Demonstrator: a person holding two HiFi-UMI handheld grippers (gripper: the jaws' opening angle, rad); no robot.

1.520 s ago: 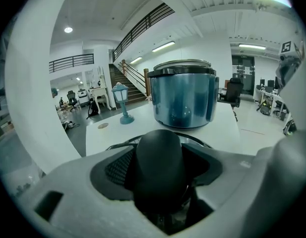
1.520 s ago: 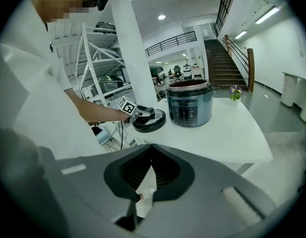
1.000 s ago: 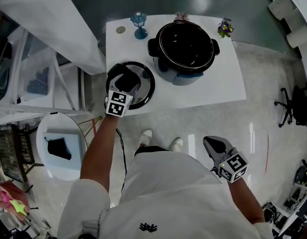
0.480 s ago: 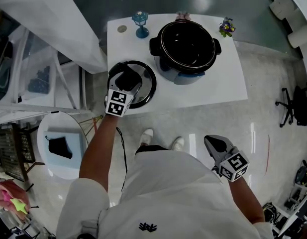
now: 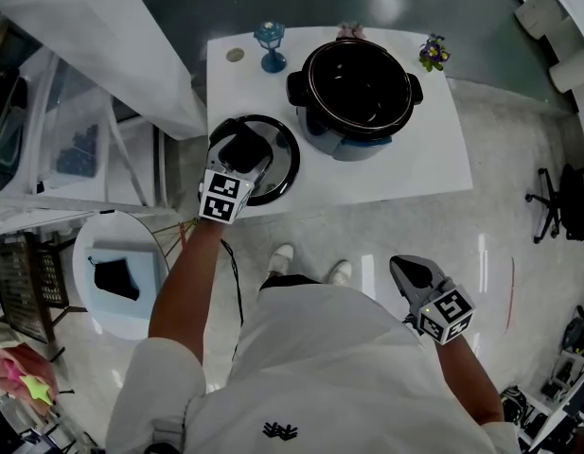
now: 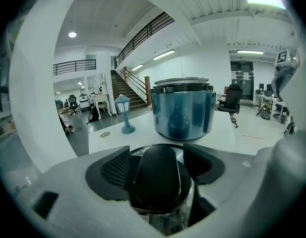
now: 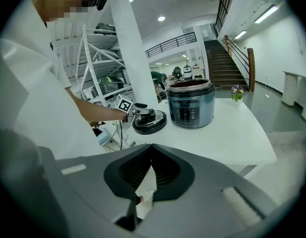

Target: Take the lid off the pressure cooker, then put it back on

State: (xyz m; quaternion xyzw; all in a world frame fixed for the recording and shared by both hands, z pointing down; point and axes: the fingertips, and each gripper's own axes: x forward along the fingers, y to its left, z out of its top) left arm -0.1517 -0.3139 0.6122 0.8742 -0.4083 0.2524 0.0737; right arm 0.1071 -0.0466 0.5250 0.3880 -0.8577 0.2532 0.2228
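Note:
The open pressure cooker [image 5: 358, 88], blue-walled with a dark pot inside, stands at the middle of the white table [image 5: 415, 159]. Its black lid [image 5: 277, 164] lies flat on the table to the cooker's left. My left gripper [image 5: 242, 149] is over the lid with the lid's black handle [image 6: 155, 180] between its jaws. The jaws have just been opening, and the pads [image 6: 115, 167] stand clear of the handle on both sides. My right gripper [image 5: 405, 270] hangs low by the person's side, off the table, shut on nothing [image 7: 152, 155]. The right gripper view shows the cooker [image 7: 191, 105] and lid [image 7: 149, 120] ahead.
A small blue lamp ornament [image 5: 269, 45] and a flat round disc [image 5: 235, 55] stand at the table's far left. A little flower pot [image 5: 429, 53] is at its far right. A round side table [image 5: 112, 272] and white shelving stand left of the person; an office chair [image 5: 557, 201] stands far right.
The left gripper has stayed over the lid, which rests in the same spot on the table. The cooker and the right gripper have not moved.

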